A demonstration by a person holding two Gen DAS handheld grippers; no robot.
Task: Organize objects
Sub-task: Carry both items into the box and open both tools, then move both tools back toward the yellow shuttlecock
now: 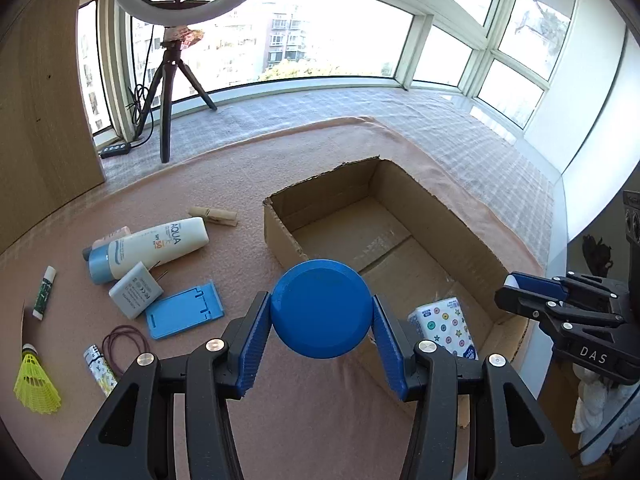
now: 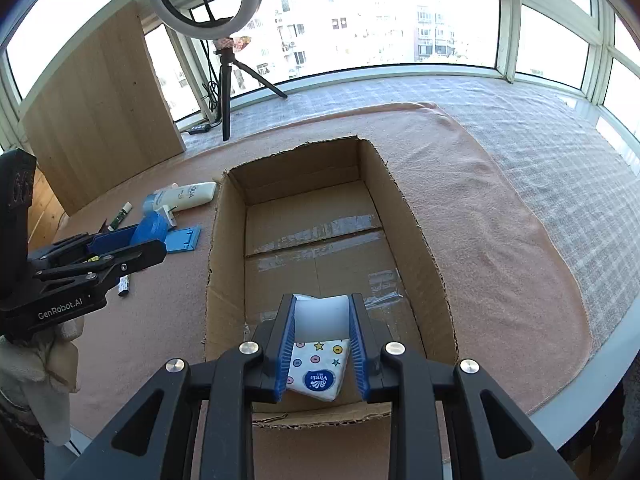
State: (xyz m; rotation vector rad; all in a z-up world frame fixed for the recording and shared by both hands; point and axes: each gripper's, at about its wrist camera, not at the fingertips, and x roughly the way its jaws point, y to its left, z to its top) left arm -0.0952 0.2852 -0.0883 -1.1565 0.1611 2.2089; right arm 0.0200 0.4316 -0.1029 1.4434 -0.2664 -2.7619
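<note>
My left gripper [image 1: 322,312] is shut on a round blue lid [image 1: 320,308] and holds it above the pink cloth, just left of the open cardboard box [image 1: 404,188]. It also shows in the right wrist view [image 2: 132,242], still holding the lid [image 2: 150,229]. A tissue pack [image 2: 316,372] lies in the near corner of the box [image 2: 420,240]. My right gripper [image 2: 322,320] is above it, its jaws wider than the pack and not touching it. The tissue pack also shows in the left wrist view [image 1: 446,326].
On the cloth left of the box lie a sunscreen tube [image 1: 160,246], a clothespin [image 1: 214,216], a white charger [image 1: 136,290], a blue phone stand [image 1: 184,314], a glue stick [image 1: 44,292], hair ties [image 1: 126,344], a lighter [image 1: 100,368] and a yellow shuttlecock [image 1: 34,384]. A ring light tripod [image 1: 170,92] stands behind.
</note>
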